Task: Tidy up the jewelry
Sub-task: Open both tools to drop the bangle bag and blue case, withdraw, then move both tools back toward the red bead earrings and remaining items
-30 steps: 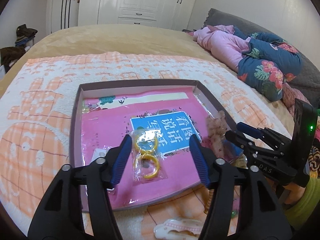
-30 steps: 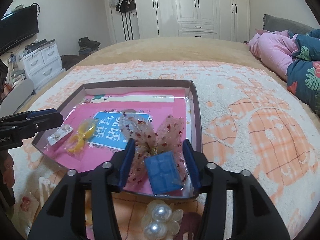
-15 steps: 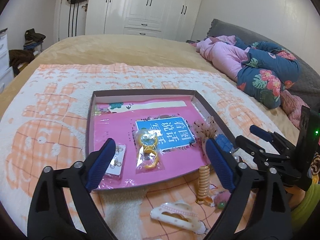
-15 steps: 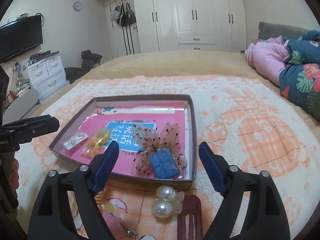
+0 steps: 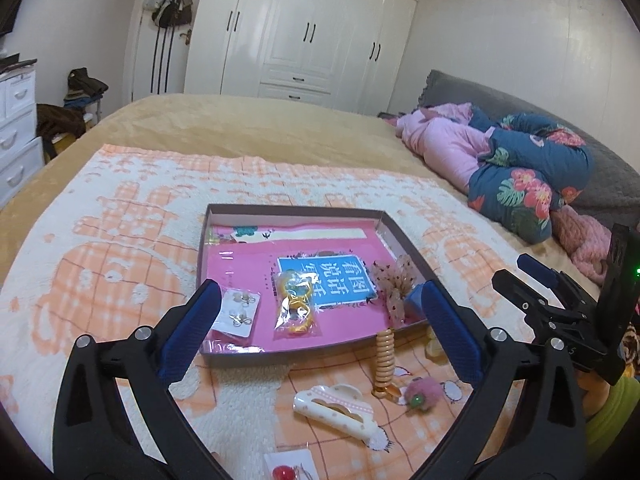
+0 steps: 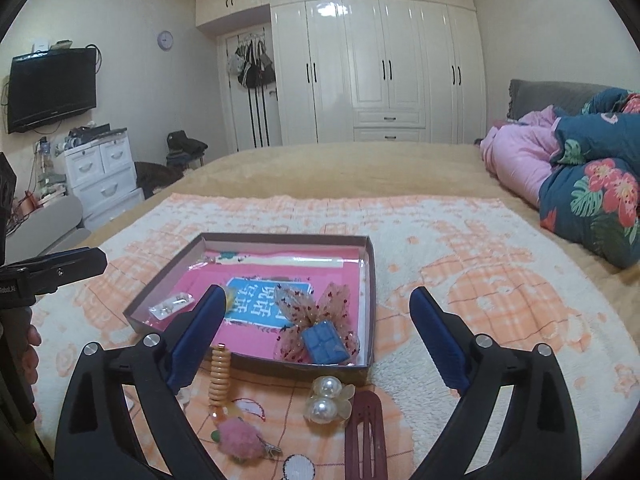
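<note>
Two tools: the left tool (image 5: 318, 332) and the right tool (image 6: 314, 338) both hung above the near edge of the blanket, aimed at the tray.
Left tool: its jaws had just been opening and stood wide apart, with nothing gripped; the bagged yellow rings (image 5: 294, 308) lay in the tray, seen between its blue pads.
Right tool: its jaws had likewise just been opening and stood wide, holding nothing; the blue bar clip (image 6: 323, 344) on the sheer bow (image 6: 312, 306) sat in the tray's near right corner, free of the pads.
Tray: a shallow brown tray (image 5: 202, 256) lined in pink rested on the blanket, with a blue printed card (image 5: 328, 278) at its middle.
Inside the tray: an earring card (image 5: 236, 312) lay at the near left, the rings just beside it, the bow and blue clip on the right.
Outside the tray: a beige spiral hair tie (image 6: 220, 372) touched the tray's front wall; a pearl clip (image 6: 326, 398), a dark red snap clip (image 6: 366, 436), a pink pompom clip (image 6: 240, 440) and a cream claw clip (image 5: 336, 408) lay on the blanket near the tools.
Bed: an orange and white blanket (image 6: 480, 264) covered a tan bedspread, with folded quilts (image 6: 580, 176) at the right.
</note>
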The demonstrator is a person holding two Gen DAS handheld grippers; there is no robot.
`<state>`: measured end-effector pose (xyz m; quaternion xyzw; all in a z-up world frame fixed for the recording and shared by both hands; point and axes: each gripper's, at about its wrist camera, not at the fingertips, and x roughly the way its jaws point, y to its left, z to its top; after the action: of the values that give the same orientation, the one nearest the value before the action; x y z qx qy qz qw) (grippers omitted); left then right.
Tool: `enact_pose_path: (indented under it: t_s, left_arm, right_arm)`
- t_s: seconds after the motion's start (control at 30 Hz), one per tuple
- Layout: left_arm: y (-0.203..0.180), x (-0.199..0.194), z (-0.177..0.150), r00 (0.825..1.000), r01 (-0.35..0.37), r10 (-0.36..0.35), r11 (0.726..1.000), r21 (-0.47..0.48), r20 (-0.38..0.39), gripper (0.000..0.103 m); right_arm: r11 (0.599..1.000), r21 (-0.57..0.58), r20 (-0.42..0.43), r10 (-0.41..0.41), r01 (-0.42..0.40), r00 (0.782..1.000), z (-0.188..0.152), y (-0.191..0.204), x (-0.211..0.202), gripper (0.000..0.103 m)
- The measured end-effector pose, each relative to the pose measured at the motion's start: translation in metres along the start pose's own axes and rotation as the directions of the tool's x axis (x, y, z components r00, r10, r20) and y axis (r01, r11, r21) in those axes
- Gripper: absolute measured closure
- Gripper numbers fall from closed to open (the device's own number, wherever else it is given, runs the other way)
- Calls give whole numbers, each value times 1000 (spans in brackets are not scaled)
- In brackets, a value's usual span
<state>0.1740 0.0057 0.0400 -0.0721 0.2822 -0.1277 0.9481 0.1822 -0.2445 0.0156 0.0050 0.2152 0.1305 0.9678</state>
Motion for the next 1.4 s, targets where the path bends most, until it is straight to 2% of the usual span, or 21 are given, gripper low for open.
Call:
enact_pose_path:
  t_s: [0.3,0.63,1.0,1.4]
  left_arm:
    - [-1,-34,-10,998,-5,6,1000,-21,67,11]
    - [4,-53,-31,997,-10,14,998,-54,73,11]
    - [4,-57,-58,998,-32,34,999,-44,48,11]
    - [9,-59,-90,998,-68,68,997,-32,3,11]
  right_arm:
    - [1000,4,73,6,-6,997,3,0,-40,12]
    - [1000,-24,95,9,-7,995,-7,2,-69,11]
    - [994,-99,46,41,-37,998,-37,20,-84,10]
    - [987,-135,-18,89,-90,996,-64,39,-75,10]
